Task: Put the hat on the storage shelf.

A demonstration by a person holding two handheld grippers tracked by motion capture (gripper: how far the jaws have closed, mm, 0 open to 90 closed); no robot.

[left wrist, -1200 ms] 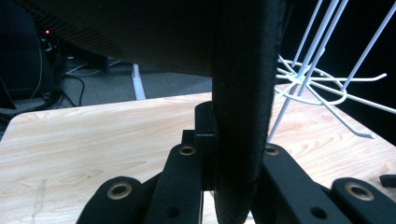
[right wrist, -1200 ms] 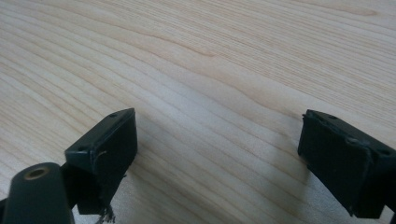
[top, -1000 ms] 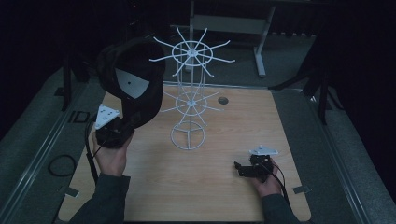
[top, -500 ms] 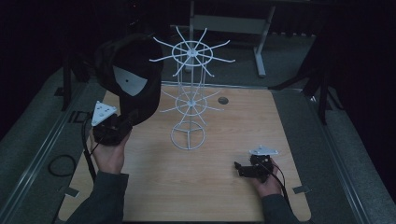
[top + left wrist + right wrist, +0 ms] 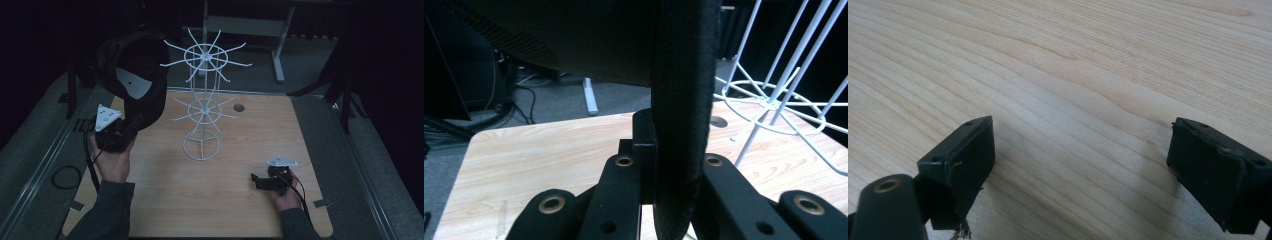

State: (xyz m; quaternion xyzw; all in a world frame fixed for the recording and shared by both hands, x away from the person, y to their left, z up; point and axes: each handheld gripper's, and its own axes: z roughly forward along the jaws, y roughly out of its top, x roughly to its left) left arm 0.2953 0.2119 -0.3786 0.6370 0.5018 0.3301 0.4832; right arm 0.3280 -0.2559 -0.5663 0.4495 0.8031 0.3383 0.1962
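A black cap (image 5: 134, 75) with a pale tag inside hangs in the air at the table's left, level with the top of the white wire rack (image 5: 202, 107). My left gripper (image 5: 120, 131) is shut on its lower edge; in the left gripper view the cap's black band (image 5: 681, 125) stands pinched between the jaws. The rack has two rings of spokes and a round base near the table's middle, right of the cap. My right gripper (image 5: 256, 181) rests low at the front right, open, with bare wood between its jaws (image 5: 1078, 165).
The wooden table (image 5: 240, 220) has a small round hole (image 5: 238, 107) behind the rack. Grey matting borders it on both sides. A cable loop (image 5: 64, 176) lies off the left edge. A metal stand's legs (image 5: 277, 55) rise behind the table.
The left gripper has drifted slightly left and back with the cap, which has lifted a little higher. The right gripper has stayed put.
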